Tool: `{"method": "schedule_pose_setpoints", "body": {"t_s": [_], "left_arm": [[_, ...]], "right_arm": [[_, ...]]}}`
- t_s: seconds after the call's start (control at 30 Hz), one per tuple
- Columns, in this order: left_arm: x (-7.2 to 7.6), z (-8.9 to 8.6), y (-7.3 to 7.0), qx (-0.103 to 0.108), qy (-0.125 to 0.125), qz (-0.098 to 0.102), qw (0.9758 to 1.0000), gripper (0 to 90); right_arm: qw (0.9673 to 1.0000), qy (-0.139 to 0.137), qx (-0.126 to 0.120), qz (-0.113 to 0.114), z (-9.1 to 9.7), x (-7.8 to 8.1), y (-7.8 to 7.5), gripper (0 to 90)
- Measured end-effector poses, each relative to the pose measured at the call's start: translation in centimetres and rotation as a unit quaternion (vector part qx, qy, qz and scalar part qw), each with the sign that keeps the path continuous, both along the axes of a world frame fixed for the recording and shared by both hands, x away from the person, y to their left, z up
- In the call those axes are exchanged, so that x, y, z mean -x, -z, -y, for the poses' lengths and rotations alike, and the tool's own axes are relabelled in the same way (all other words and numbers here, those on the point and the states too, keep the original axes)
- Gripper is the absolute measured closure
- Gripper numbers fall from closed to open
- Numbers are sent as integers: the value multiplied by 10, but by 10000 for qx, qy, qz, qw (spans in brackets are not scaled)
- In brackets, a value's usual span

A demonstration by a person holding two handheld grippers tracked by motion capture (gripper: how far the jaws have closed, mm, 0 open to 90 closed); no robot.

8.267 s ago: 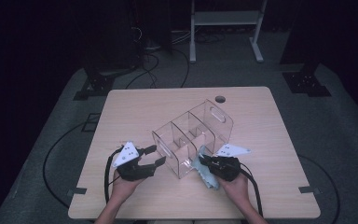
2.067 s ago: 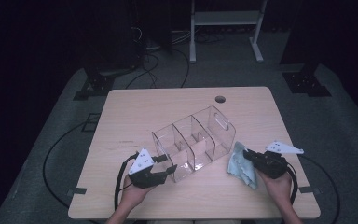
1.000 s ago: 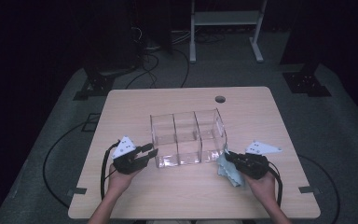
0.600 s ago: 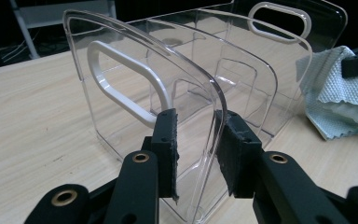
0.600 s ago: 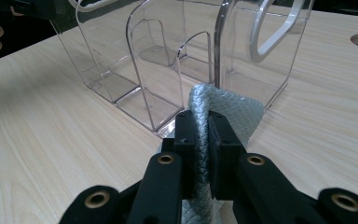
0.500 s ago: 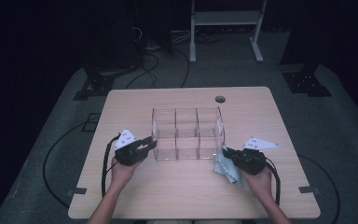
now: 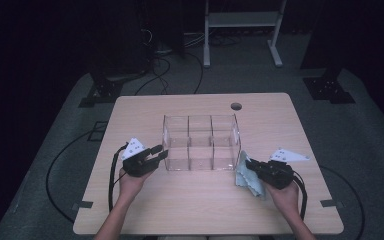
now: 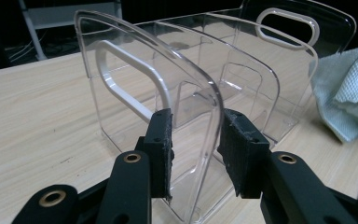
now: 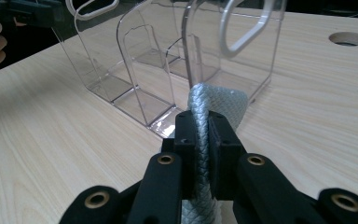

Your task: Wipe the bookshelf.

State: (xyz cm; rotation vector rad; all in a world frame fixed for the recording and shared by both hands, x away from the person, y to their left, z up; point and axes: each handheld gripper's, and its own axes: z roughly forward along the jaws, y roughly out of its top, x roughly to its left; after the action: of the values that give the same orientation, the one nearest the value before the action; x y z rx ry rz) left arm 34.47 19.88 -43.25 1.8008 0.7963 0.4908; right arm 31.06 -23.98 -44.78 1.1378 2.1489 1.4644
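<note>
Clear plastic 3-bay organizer (image 7: 201, 142) stands mid-surface (image 7: 145, 210), its end wall pinched by the left tongs (image 8: 193, 144). Right tongs (image 9: 204, 135) pinch a pale cloth (image 7: 246, 175) beside the other end; steadying that wall should help wiping.

I see the clear plastic three-compartment organiser (image 7: 201, 142) on the middle of the light wooden table (image 7: 200, 205), its compartments in a row left to right. My left tool (image 7: 156, 152) is at its left end wall, that wall between the jaws. My right tool (image 7: 250, 165) sits just right of its right end, near the front corner, with the pale blue-green cloth (image 7: 244, 176) between its jaws and on the table. A round hole in the tabletop (image 7: 236, 106) lies behind the organiser, toward the far edge.
</note>
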Motion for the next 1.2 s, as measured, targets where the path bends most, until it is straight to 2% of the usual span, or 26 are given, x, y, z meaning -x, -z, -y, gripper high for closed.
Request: {"method": "schedule_pose_setpoints", "body": {"t_s": [0.13, 0.43, 0.53, 0.67, 0.77, 0.9, 0.93, 1.0, 1.1, 1.17, 1.2], "left_arm": [[-1, -1, 0, -31, -60, 41, 10000, 681], [-1, -1, 0, -75, -121, 70, 9999, 680], [0, -2, -1, -38, -32, 19, 10000, 633], [5, -4, -2, -48, -4, 52, 10000, 545], [9, -8, -1, -27, -77, 47, 10000, 498], [11, -15, 3, 1, -141, 0, 9999, 449], [12, -17, 3, 19, -155, -14, 9999, 437], [13, -19, 5, 42, -162, -32, 9999, 421], [14, -20, 7, 35, -186, -5, 9998, 396], [14, -20, 9, 28, -213, -26, 9998, 386], [14, -21, 10, 23, -208, -31, 9998, 378]], "right_arm": [[10000, 80, 14, 5, 9, 3, -2, 830], [9998, 201, 3, 3, 20, 3, -2, 830], [9996, 282, -26, 7, 24, 2, -3, 830], [9991, 429, -67, 2, 34, -7, -4, 830], [9982, 580, -130, -32, 42, -17, -3, 830], [9967, 789, -57, -176, 54, -35, 3, 825], [9961, 853, -3, -231, 57, -42, 5, 805], [9934, 1071, 210, -359, 63, -55, 9, 699], [9888, 1371, 106, -573, 76, -67, 15, 596], [9876, 1430, 21, -653, 81, -68, 16, 585], [9873, 1454, 80, -630, 83, -68, 16, 567]]}}
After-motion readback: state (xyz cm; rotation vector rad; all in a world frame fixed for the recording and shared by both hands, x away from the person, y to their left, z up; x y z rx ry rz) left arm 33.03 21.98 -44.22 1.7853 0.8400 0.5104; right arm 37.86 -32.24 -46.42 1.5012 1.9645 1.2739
